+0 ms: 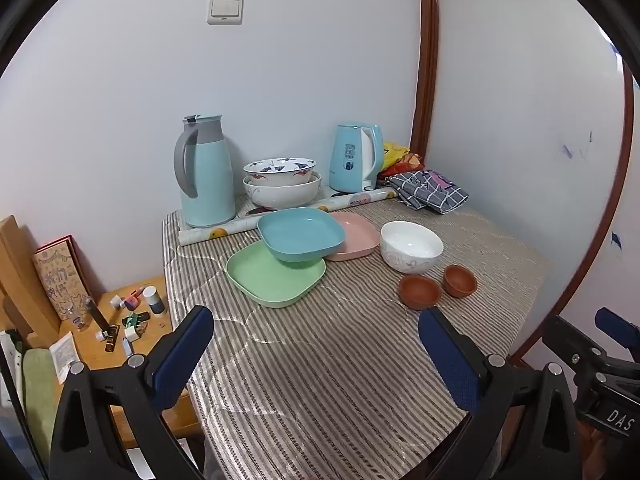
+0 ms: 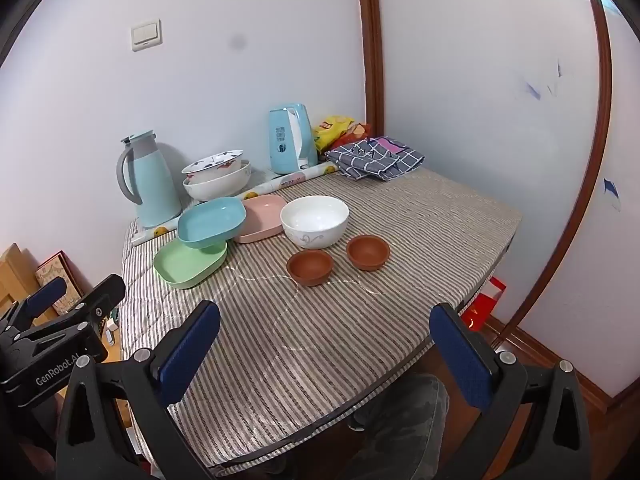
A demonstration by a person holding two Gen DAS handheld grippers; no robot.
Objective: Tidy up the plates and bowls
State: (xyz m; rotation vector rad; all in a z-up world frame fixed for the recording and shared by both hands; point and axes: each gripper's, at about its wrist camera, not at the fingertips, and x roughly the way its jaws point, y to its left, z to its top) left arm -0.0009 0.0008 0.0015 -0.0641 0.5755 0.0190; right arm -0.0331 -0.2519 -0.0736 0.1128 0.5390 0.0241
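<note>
Both tongs released, nothing lifted yet.

On the striped table [image 2: 360, 340], my left gripper [image 1: 316, 356] and right gripper [image 2: 326, 356] hang wide and empty, well short of the crockery. The blue plate [image 1: 302, 236] tilts across the green plate [image 1: 272, 280] and pink plate [image 1: 360, 236]; I'd pinch its near rim first, then nest the white bowl [image 2: 314, 220] and brown cups [image 2: 310, 266].

Near striped cloth [image 2: 320, 340] lies bare; plates, bowls and kettles crowd the far half.

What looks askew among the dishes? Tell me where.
The blue plate sits tilted, propped across the rims of the green plate and the pink plate instead of nesting flat. The other bowls stand upright; nothing looks spilled or broken.
</note>
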